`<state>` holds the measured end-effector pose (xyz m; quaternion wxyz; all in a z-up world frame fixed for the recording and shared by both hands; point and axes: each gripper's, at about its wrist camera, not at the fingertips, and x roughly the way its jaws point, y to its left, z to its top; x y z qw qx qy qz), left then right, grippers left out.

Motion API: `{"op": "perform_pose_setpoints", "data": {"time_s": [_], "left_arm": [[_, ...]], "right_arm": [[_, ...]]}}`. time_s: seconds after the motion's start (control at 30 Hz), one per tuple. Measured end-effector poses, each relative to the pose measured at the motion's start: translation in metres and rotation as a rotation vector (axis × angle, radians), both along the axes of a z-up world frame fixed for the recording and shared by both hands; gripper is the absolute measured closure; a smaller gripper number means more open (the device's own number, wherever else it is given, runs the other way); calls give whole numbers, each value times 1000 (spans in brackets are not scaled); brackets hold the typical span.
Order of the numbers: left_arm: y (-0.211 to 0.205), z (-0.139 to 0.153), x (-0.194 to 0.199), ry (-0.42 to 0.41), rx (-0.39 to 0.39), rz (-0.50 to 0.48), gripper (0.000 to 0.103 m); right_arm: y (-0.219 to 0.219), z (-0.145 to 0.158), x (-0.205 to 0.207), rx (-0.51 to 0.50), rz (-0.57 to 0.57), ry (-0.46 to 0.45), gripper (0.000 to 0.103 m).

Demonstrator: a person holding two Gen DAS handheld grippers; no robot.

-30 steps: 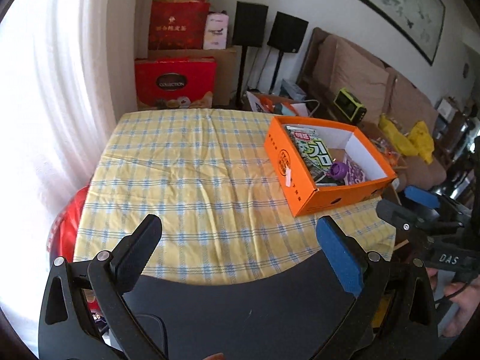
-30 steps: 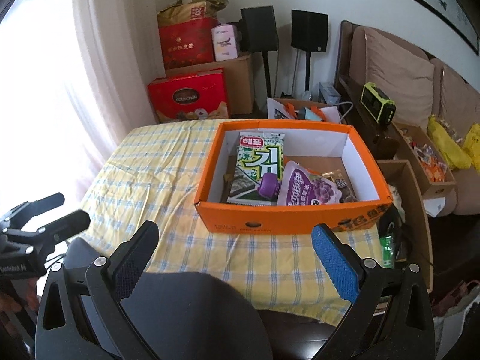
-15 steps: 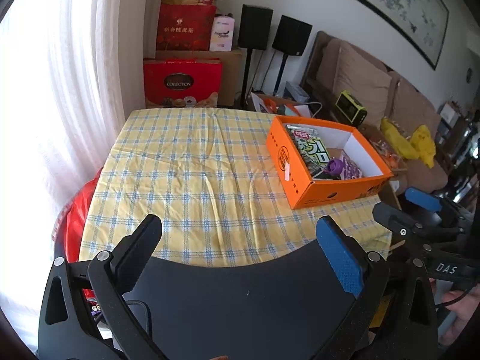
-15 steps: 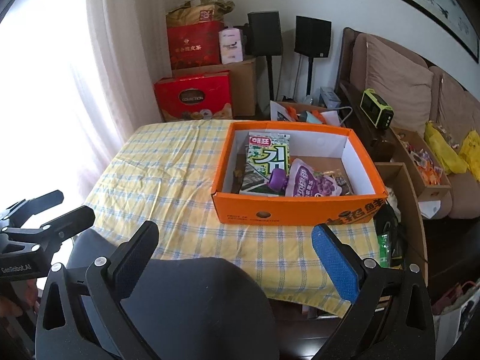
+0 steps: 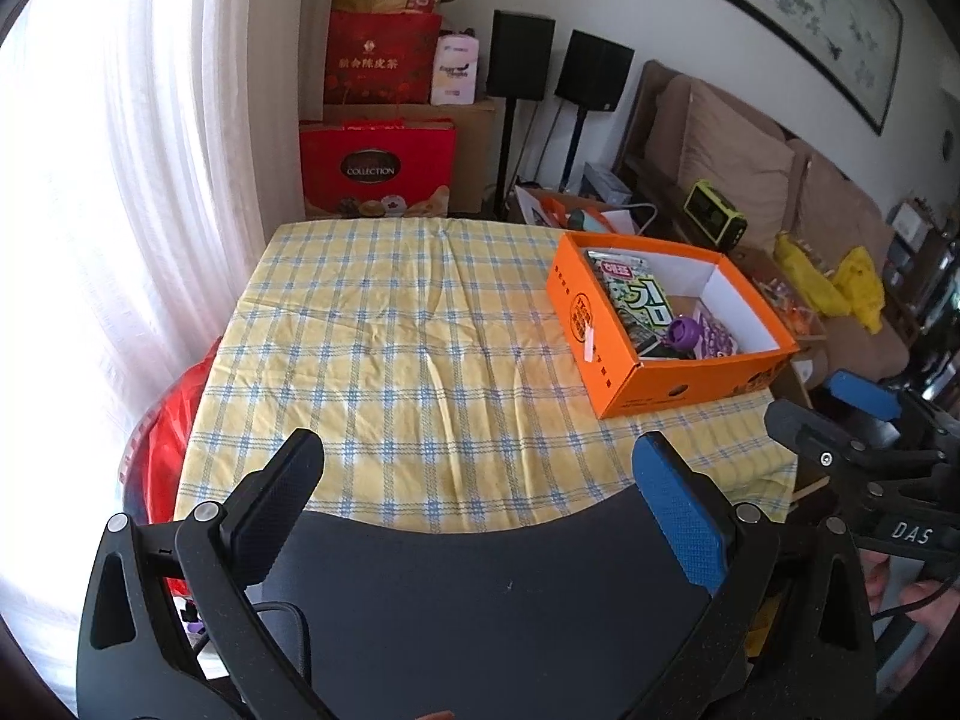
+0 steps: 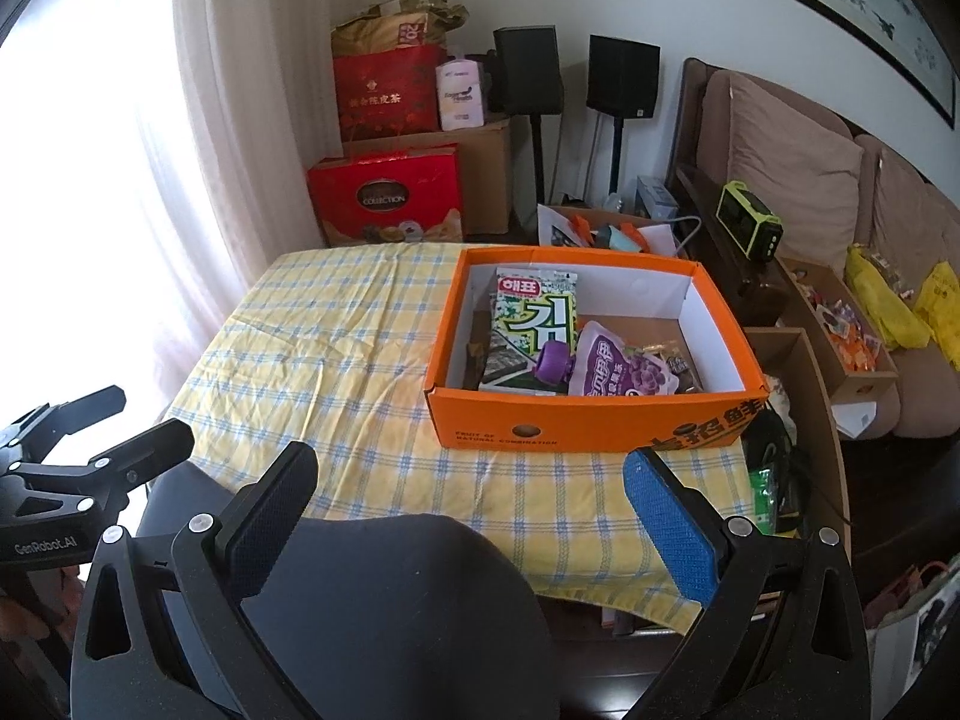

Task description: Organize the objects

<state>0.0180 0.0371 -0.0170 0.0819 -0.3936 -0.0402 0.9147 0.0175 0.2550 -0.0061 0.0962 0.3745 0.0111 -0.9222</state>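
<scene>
Orange box (image 6: 591, 420) on tabletop (image 5: 390, 360), snack packets inside | my left gripper (image 5: 480, 498) and right gripper (image 6: 474, 504) near of box, jaws wide, empty | I judge: keep clear, retreat level.

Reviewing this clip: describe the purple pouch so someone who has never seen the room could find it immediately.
On the yellow checked tablecloth stands an open orange box. Inside, near its front wall, lies the purple pouch, printed with grapes, beside a green seaweed packet. Its round purple screw cap sets it apart.
</scene>
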Motion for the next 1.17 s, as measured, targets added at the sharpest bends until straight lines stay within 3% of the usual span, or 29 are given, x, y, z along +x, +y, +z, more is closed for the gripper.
{"op": "perform_pose_setpoints", "data": {"time_s": [1.17], "left_arm": [[-1, 10, 3, 47, 1, -2, 0]], "right_arm": [[1, 1, 0, -3, -16, 0, 0]]}}
